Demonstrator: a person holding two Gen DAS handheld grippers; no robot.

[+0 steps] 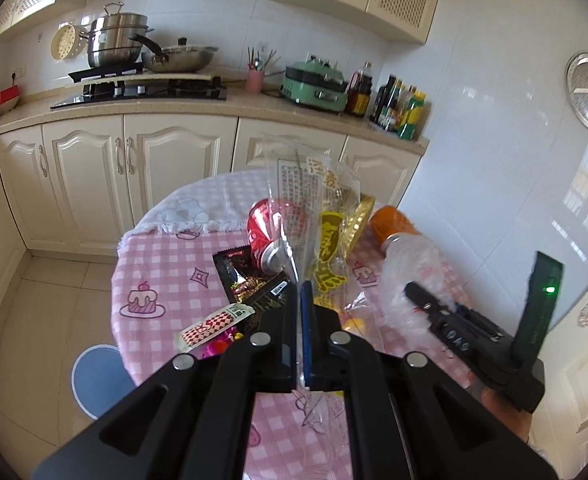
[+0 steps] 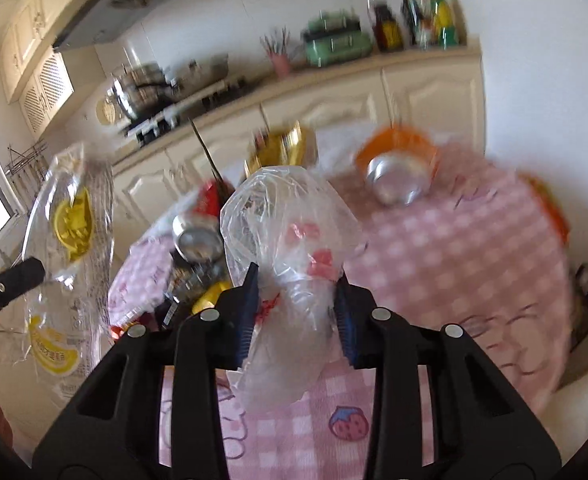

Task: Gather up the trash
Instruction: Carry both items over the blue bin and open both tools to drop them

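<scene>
Both grippers are loaded: the left gripper (image 1: 300,300), fully closed, pinches a clear printed wrapper (image 1: 314,216) raised ahead of its tips, while the right gripper (image 2: 298,300), part-closed, squeezes a crumpled clear bag (image 2: 289,240), which should be lifted gently so neither film tears.

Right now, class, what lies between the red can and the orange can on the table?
A gold wrapper lies between the red can and the orange can, seen in the right wrist view.
</scene>
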